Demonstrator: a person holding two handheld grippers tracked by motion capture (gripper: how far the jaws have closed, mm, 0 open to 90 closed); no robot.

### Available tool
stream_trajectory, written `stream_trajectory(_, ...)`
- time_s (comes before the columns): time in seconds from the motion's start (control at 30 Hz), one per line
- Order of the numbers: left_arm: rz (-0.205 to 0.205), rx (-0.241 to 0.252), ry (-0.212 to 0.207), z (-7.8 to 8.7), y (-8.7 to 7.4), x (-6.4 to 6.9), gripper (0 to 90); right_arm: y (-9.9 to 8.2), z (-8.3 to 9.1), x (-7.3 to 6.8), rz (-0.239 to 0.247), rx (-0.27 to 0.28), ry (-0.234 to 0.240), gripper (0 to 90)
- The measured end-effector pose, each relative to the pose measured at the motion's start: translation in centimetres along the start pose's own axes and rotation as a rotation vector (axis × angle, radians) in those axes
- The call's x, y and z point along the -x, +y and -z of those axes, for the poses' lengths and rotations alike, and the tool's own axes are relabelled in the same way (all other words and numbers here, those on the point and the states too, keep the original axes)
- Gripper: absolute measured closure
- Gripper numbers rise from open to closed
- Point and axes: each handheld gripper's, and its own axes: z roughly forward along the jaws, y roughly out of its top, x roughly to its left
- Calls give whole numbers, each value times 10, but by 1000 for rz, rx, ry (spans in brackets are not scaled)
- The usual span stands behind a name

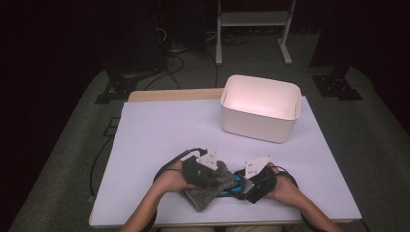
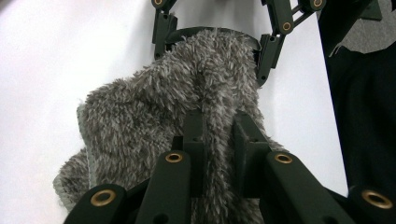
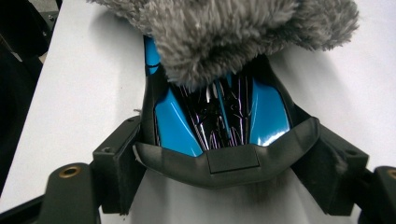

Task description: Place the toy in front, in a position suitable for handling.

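Two grippers, one fuzzy grey cloth (image 1: 209, 188) near the table's front edge — left gripper (image 2: 219, 140) pinched on the cloth; right gripper (image 3: 229, 163) clamped wide around one blue-and-black toy car (image 3: 219, 126) — one white bin (image 1: 260, 107) behind.

Fuzzy cloth (image 1: 209, 186) on the table (image 1: 154, 140) at six o'clock, draped over the toy car (image 1: 231, 187), left gripper (image 1: 205, 170) at its nine o'clock, right gripper (image 1: 247, 186) at its three o'clock, bin (image 1: 260, 107) at one o'clock, well apart behind them.
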Motion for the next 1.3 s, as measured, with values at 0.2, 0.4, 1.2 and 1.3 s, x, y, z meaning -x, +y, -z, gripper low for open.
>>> stream_trajectory(0.2,86,3,51,5,-15,-14,778,0,0,0,3,-1,1,224)
stream_trajectory(0.4,66,-39,66,-6,6,-19,779,0,0,0,5,0,2,224)
stream_trajectory(1.2,76,-66,41,13,-20,-3,777,-1,0,0,1,6,1,225)
stream_trajectory(1.3,104,-58,49,21,-33,-2,777,-1,0,0,-1,6,1,225)
